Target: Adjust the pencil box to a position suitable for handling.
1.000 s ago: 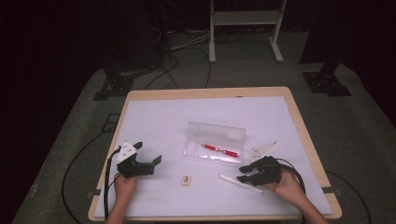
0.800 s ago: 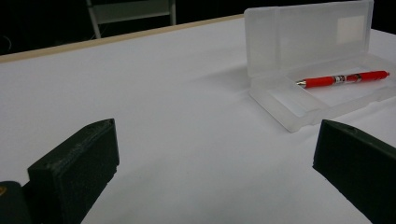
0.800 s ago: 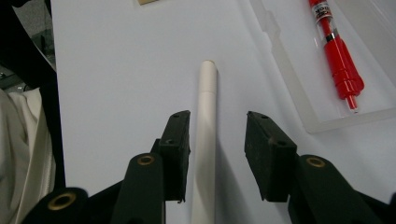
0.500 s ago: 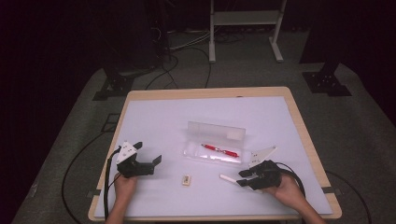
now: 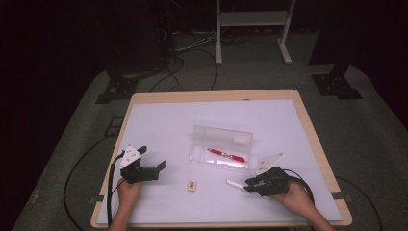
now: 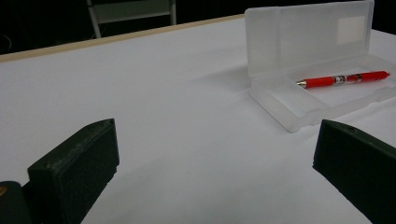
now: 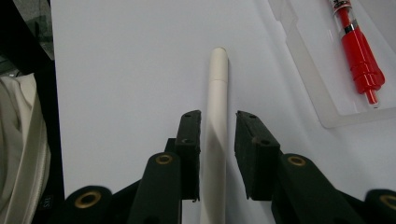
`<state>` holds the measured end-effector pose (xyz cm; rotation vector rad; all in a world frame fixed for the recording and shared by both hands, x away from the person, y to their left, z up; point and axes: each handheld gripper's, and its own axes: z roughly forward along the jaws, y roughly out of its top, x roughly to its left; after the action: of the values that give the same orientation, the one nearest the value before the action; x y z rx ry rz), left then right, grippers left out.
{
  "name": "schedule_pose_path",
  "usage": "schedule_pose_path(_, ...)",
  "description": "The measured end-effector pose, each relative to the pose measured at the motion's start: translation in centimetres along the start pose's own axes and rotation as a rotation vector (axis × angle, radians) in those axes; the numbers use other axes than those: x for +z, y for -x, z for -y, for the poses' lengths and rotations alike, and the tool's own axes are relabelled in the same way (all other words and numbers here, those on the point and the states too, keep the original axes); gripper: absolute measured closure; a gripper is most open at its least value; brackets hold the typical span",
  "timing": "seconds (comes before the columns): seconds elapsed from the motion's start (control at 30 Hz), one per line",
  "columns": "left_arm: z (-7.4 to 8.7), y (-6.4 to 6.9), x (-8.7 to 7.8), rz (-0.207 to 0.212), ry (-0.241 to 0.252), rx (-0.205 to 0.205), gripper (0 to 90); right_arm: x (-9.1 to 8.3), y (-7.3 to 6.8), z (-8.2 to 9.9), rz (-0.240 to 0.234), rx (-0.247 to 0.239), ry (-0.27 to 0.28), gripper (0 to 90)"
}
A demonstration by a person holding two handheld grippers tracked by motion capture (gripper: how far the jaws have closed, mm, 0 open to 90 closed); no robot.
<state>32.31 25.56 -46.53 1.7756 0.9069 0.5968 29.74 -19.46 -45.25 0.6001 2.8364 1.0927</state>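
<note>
The white pen (image 7: 217,116) lies on the table (image 5: 159,120) between the right gripper (image 7: 216,122)'s jaws, which have just been closing but look not yet clamped, so an off-centre pinch could roll it away toward the clear case (image 5: 222,149), while the left gripper (image 6: 210,154) gapes empty.

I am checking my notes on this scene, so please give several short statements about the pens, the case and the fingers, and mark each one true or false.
1. The red pen lies inside the open clear case. True.
2. A white pen lies between the right gripper's fingers. True.
3. The left gripper holds the red pen. False: its fingers stand wide apart over the bare table.
4. The case lid is closed. False: it stands open.
5. A small eraser lies inside the case. False: it lies on the table.
</note>
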Motion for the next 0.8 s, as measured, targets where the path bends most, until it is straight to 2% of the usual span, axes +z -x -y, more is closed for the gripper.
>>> schedule_pose_path(0.57,0.00,0.00,0.00,0.000,0.000,0.000,0.0,0.40,-0.24,0.08,0.003,-0.013,-0.017,75.5)
schedule_pose_path(0.6,0.00,0.01,0.00,-0.001,0.000,-0.001,0.0,0.47,-0.21,0.11,0.005,-0.025,-0.022,76.0)
schedule_pose_path(0.8,0.00,0.00,0.00,0.000,0.000,0.000,0.0,0.77,-0.25,0.27,-0.001,-0.013,-0.028,76.8)
